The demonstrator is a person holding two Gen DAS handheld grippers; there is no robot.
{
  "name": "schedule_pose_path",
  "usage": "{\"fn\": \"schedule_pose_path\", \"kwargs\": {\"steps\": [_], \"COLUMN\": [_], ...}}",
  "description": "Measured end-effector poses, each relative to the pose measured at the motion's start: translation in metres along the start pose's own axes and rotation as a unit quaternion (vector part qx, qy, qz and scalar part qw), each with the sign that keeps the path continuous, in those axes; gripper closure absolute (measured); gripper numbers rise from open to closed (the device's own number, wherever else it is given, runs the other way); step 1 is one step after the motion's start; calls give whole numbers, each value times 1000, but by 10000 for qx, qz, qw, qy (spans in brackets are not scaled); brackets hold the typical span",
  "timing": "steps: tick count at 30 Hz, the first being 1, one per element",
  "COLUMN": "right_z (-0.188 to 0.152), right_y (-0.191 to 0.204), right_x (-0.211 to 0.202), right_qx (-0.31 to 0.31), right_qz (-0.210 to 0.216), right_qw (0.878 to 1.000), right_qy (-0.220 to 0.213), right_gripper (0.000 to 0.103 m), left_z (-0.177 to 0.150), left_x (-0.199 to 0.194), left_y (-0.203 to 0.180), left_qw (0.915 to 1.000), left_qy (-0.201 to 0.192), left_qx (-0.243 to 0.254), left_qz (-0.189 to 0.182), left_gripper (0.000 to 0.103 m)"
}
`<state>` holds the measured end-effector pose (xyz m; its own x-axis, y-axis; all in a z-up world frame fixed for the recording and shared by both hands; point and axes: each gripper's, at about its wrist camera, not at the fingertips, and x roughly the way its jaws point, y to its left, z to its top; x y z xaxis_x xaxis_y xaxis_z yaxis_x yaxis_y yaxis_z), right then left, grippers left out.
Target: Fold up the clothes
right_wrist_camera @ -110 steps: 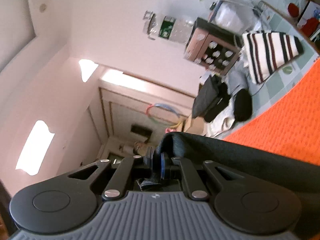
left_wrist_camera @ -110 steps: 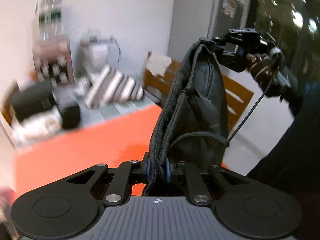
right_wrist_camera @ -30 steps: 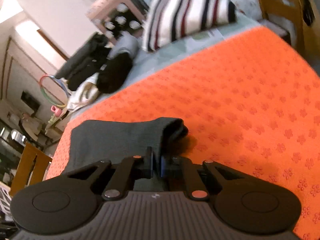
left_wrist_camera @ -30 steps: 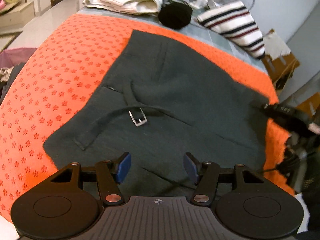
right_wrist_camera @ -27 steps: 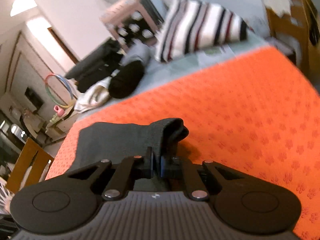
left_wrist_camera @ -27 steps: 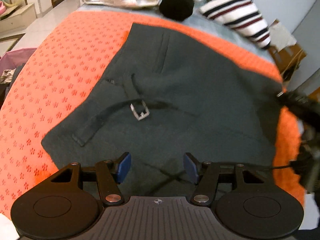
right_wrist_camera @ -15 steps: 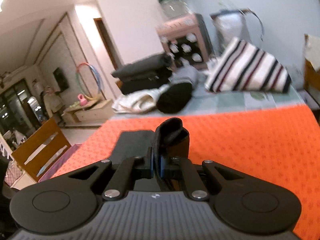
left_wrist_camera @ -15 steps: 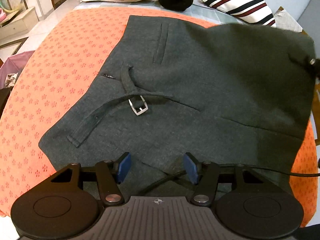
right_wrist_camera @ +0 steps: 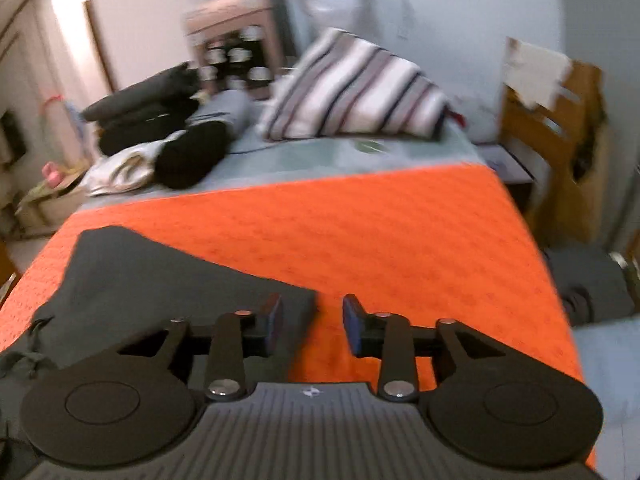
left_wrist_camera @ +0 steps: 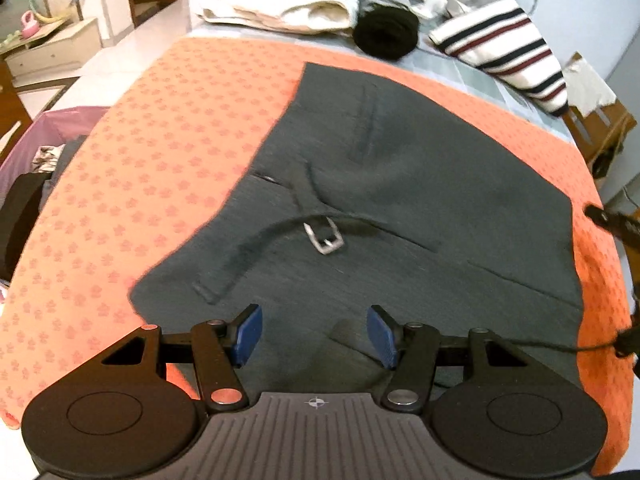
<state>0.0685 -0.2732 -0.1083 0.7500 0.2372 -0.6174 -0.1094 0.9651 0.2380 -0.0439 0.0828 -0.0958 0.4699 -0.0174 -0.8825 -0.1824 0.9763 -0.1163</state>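
Note:
A dark grey garment with a strap and a metal buckle lies spread flat on the orange flower-print cloth. My left gripper hovers open over the garment's near edge, with nothing between its blue pads. In the right wrist view the same garment lies at the left, its corner just under my left finger. My right gripper has its jaws opening, and only orange cloth shows in the gap. A tip of the right gripper shows at the right edge of the left wrist view.
Folded clothes line the table's far side: a striped sweater, a black roll, a cream garment and dark folded pieces. A wooden chair stands at the right. A pink basket of clothes sits on the floor at the left.
My right gripper has let go of the garment corner it held lifted, and its jaws have come apart. The garment's right side has dropped flat onto the cloth. My left gripper stays open.

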Motion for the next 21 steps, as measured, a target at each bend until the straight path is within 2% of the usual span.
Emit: {"fn": "schedule_pose_path", "kwargs": {"steps": [5, 10, 14, 17, 21], "right_z": [-24, -56, -84, -104, -133], "right_y": [-22, -11, 11, 30, 56], "right_x": [-35, -80, -125, -153, -186], "right_qx": [349, 300, 283, 347, 698], "right_qz": [233, 551, 851, 925, 818], "right_qw": [9991, 9980, 9959, 9951, 9942], "right_qy": [14, 125, 72, 85, 77], "right_gripper": [64, 63, 56, 54, 52], "left_z": [4, 4, 3, 4, 0], "left_x": [-6, -17, -20, -22, -28], "left_y": [20, 31, 51, 72, 88], "left_qw": [9997, 9925, 9822, 9723, 9477], "left_qy": [-65, -18, 31, 34, -102], "left_qx": [203, 1145, 1792, 2210, 3012], "left_qz": [-94, -417, -568, -764, -1053], "left_gripper": [42, 41, 39, 37, 30]}}
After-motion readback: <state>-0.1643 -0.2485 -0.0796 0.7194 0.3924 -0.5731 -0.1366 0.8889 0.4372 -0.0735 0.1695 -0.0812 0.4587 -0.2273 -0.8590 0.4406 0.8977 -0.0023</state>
